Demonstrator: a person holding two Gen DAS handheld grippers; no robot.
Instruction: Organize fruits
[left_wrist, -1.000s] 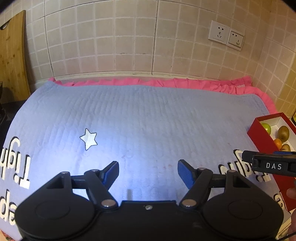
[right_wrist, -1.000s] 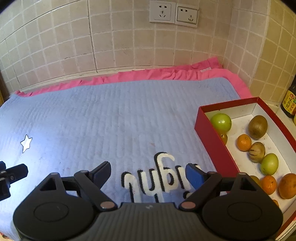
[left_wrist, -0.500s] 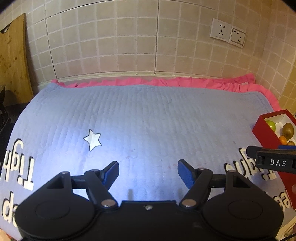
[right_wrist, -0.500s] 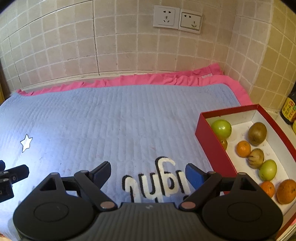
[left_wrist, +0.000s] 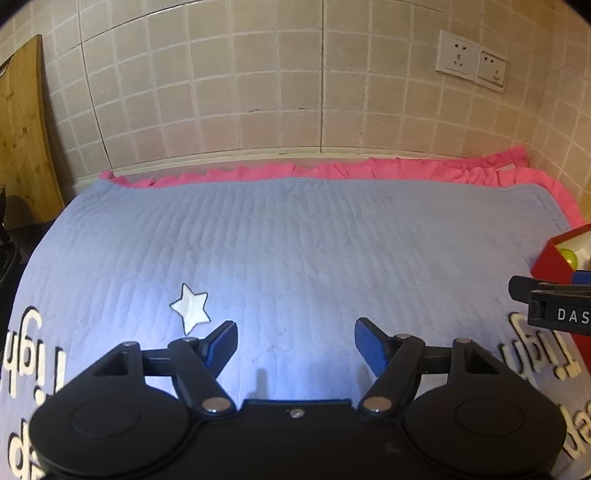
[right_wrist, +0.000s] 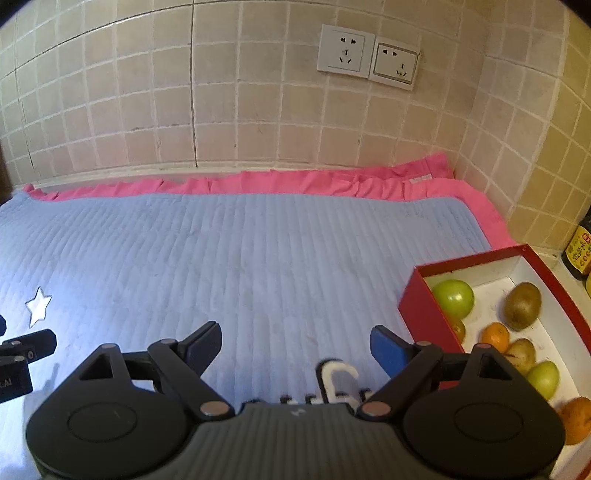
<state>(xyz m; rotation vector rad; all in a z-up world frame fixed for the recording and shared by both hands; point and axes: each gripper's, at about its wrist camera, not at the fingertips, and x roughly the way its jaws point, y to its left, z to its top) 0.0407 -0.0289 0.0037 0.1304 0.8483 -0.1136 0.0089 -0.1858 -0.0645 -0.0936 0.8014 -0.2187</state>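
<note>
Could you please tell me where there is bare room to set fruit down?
The blue mat is bare between the pink edge, the white star and the red box. The box is crowded with fruit.

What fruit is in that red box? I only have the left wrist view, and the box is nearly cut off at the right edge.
Observer: The right wrist view shows inside the red box: green apples, a kiwi, small oranges and a striped brownish fruit that I cannot name.
Operator: Is the right claw holding anything?
Observer: No. The right claw is open and empty, over the blue quilted mat.
Operator: Anything beyond the box?
Observer: A dark sauce bottle stands by the tiled wall just past it.
</note>
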